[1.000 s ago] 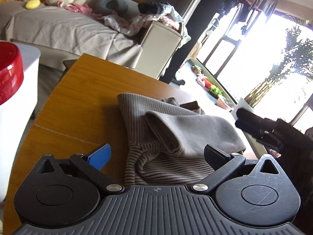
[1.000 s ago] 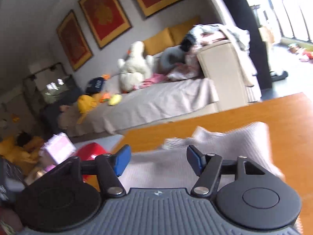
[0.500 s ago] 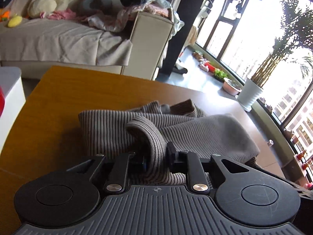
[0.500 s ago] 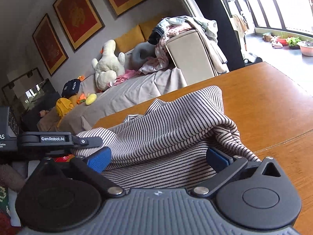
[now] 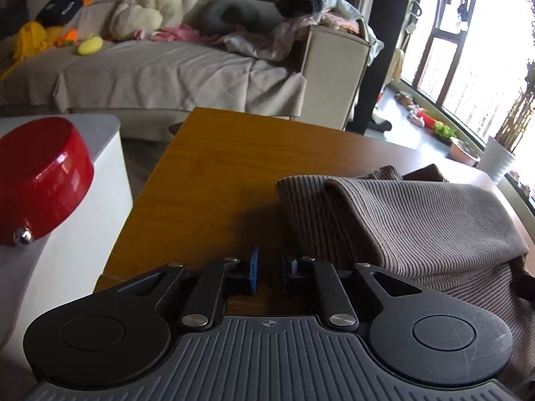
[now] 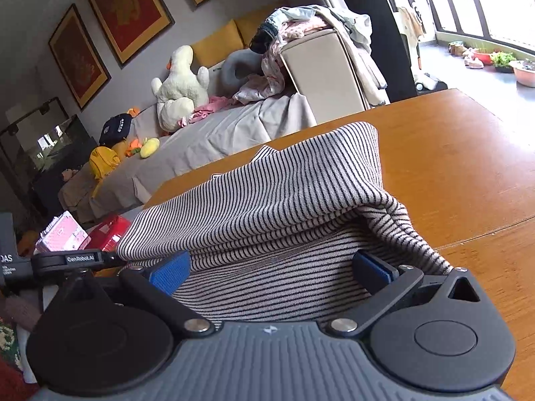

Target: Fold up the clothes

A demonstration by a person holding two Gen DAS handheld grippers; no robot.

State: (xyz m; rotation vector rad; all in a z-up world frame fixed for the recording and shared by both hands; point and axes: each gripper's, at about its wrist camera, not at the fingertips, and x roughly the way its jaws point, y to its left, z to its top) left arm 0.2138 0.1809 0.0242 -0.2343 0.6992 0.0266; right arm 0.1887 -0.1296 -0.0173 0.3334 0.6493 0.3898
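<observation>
Left hand-held gripper (image 5: 269, 275), having slipped off the striped sweater (image 5: 418, 227) at 2 o'clock, is sitting shut and empty; right hand-held gripper (image 6: 274, 272) is gaping wide, so regrasping is needed.

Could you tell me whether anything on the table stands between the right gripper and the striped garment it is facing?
Nothing visible does. The right gripper is open, and the striped garment already lies directly between its blue pads on the wooden table, with no other object in the gap.
</observation>
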